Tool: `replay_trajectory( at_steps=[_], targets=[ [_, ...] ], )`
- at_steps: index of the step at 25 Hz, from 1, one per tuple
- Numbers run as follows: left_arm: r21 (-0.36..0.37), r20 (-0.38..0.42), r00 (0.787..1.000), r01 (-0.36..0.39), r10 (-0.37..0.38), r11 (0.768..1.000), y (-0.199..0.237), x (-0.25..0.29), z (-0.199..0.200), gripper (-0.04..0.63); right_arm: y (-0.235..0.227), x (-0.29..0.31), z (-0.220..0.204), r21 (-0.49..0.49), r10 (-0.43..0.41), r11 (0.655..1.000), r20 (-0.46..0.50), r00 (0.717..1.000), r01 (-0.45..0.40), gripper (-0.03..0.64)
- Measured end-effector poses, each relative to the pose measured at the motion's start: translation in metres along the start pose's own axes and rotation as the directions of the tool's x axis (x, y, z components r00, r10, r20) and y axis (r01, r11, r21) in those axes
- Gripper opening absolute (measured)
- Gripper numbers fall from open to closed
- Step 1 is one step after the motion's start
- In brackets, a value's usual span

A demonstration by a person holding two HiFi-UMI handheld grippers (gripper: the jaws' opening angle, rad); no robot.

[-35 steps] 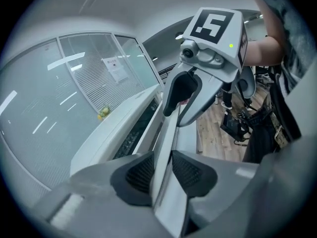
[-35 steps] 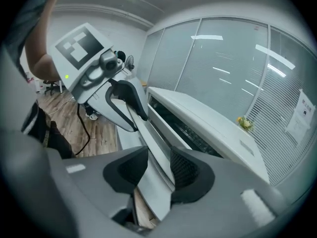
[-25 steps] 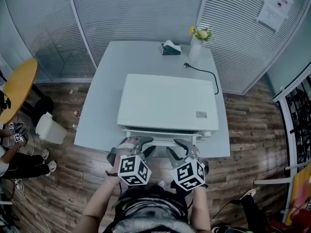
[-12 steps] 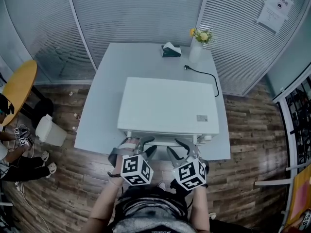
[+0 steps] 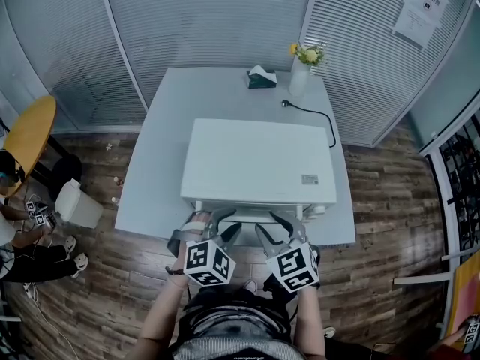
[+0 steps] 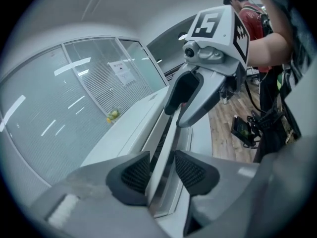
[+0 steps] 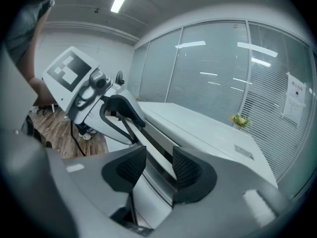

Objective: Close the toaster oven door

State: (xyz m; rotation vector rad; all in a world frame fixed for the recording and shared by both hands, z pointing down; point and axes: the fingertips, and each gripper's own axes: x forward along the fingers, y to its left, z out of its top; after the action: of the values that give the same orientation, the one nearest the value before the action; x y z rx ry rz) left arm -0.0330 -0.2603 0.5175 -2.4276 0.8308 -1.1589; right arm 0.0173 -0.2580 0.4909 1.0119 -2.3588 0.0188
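- A round yellow table (image 5: 31,135) stands at the far left, with a white bin (image 5: 76,200) on the wood floor just beside it.
- The left gripper (image 5: 223,227) is at the near edge of the white table (image 5: 154,163), reaching to the front of the toaster oven. Its jaws are opening, and the door handle (image 6: 167,138) runs between its ribbed pads (image 6: 136,172), which no longer pinch it.
- The white toaster oven (image 5: 259,160) sits in the middle of the table with its front toward the person. Its door stands upright against the front, and the handle bar lies along the near edge. I cannot tell whether the door is fully seated.
- The right gripper (image 5: 274,229) is just beside the left one on the same handle. Its jaws are also opening: they are spread, with the bar between them and a gap at each pad.
- A tissue box (image 5: 262,76) sits at the table's far edge.
- A vase of yellow flowers (image 5: 301,67) stands near the tissue box, to its right.
- A black power cord (image 5: 315,113) trails across the table behind the oven.
- A paper notice (image 5: 421,10) hangs on the blinds at the upper right.
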Motion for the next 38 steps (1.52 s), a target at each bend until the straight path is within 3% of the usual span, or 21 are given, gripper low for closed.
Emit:
replay_trajectory(
  at_steps=[7, 14, 19, 24, 28, 32, 36, 38],
  targets=[
    [-0.148, 0.056, 0.997, -0.049, 0.058, 0.988, 0.010, -0.018, -0.002, 0.170, -0.001, -0.013, 0.008, 0.096, -0.013, 0.995, 0.086, 0.996, 0.005, 0.167],
    [-0.326, 0.140, 0.985, -0.051, 0.101, 0.944, 0.012, -0.031, 0.007, 0.151, 0.004, -0.020, 0.009, 0.119, -0.019, 0.993, 0.120, 0.993, 0.005, 0.169],
    [-0.378, 0.183, 0.977, -0.034, 0.110, 0.925, 0.001, -0.036, 0.014, 0.109, 0.007, -0.028, 0.014, 0.166, -0.015, 0.986, 0.172, 0.985, -0.014, 0.155],
    [-0.477, 0.227, 0.967, 0.005, 0.118, 0.879, -0.012, -0.040, 0.020, 0.065, 0.011, -0.035, 0.009, 0.213, -0.018, 0.977, 0.196, 0.980, -0.025, 0.132],
    [-0.490, 0.263, 0.955, 0.012, 0.135, 0.872, -0.012, -0.047, 0.032, 0.032, 0.015, -0.044, 0.013, 0.266, -0.026, 0.963, 0.249, 0.968, -0.042, 0.084],
    [-0.540, 0.299, 0.942, 0.036, 0.152, 0.841, -0.015, -0.056, 0.039, 0.005, 0.024, -0.050, 0.019, 0.274, -0.025, 0.960, 0.278, 0.960, -0.054, 0.043],
    [-0.557, 0.313, 0.934, 0.036, 0.170, 0.830, -0.015, -0.064, 0.045, 0.005, 0.032, -0.055, 0.030, 0.257, -0.010, 0.964, 0.303, 0.953, -0.072, 0.026],
    [-0.580, 0.329, 0.926, 0.042, 0.186, 0.814, -0.013, -0.069, 0.051, 0.005, 0.034, -0.058, 0.036, 0.245, -0.005, 0.966, 0.317, 0.948, -0.077, 0.014]
  ],
)
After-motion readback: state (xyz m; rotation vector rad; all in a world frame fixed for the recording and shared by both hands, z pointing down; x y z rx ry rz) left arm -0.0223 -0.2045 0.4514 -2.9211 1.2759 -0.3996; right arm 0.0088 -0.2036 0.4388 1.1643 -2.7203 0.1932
